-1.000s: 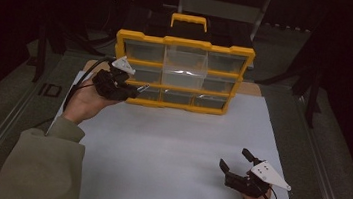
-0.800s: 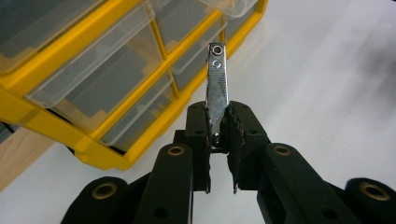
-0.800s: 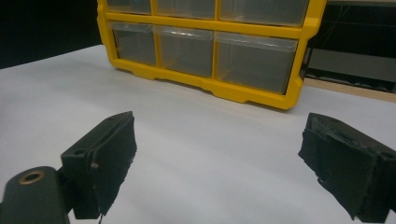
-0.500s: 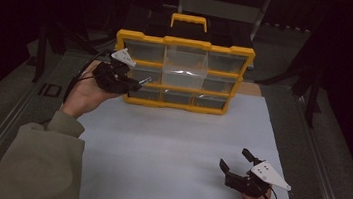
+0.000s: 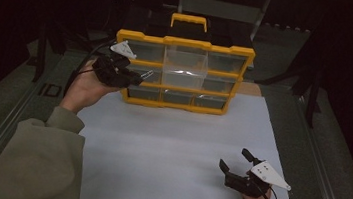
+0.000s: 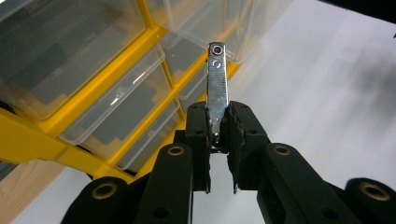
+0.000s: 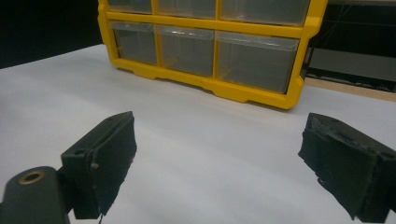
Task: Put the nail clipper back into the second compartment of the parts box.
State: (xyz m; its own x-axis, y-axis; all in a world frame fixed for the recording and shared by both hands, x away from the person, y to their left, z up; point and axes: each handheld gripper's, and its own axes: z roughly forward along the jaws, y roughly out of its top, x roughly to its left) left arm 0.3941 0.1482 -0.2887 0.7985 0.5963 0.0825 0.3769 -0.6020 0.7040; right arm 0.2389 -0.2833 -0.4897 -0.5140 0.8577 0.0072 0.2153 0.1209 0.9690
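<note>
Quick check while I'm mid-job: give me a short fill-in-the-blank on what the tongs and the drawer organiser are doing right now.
1. The left tongs are shut on a flat ____ strip.
2. The right tongs stand ____ above the white sheet.
3. The frame of the drawer organiser is coloured ____.
4. The organiser's middle top drawer is pulled ____.

Missing words: metal; open; yellow; out

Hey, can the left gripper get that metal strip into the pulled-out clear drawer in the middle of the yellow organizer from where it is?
Probably yes: the left gripper holds the metal strip beside the pulled-out drawer, with nothing between them.
</note>
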